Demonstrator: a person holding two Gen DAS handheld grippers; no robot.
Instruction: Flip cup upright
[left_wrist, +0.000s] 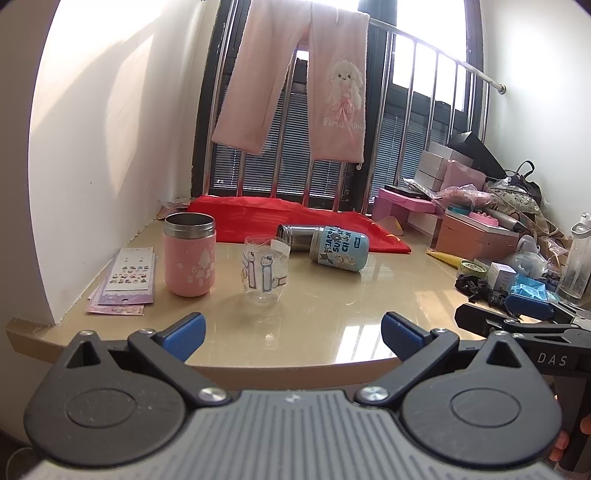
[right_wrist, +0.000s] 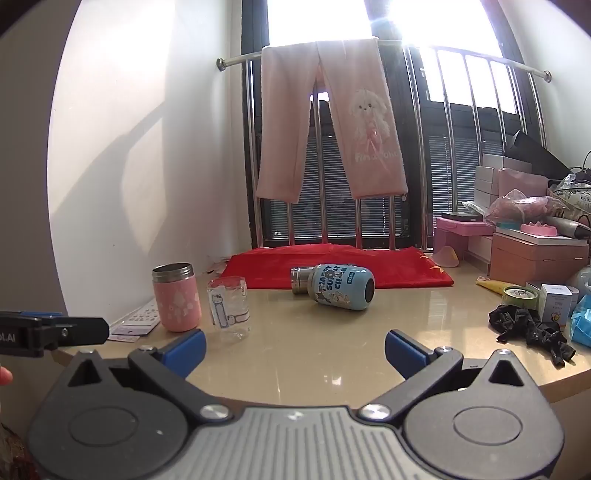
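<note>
A blue printed steel cup (left_wrist: 338, 249) lies on its side on the beige table (left_wrist: 332, 325), its steel mouth pointing left toward the red cloth; it also shows in the right wrist view (right_wrist: 338, 290). A pink steel cup (left_wrist: 189, 254) stands upright at the left, also in the right wrist view (right_wrist: 176, 297). A clear cartoon-printed cup (left_wrist: 265, 271) stands upright beside it, also in the right wrist view (right_wrist: 229, 308). My left gripper (left_wrist: 293, 336) is open and empty near the table's front edge. My right gripper (right_wrist: 295, 349) is open and empty, well short of the blue cup.
A red cloth (left_wrist: 295, 221) lies at the back by the window bars. Sticker sheets (left_wrist: 127, 278) lie at the left by the wall. Boxes, bags, a bottle (left_wrist: 576, 258) and black clutter (right_wrist: 532, 326) crowd the right side. Pink trousers (right_wrist: 328, 125) hang from the rail.
</note>
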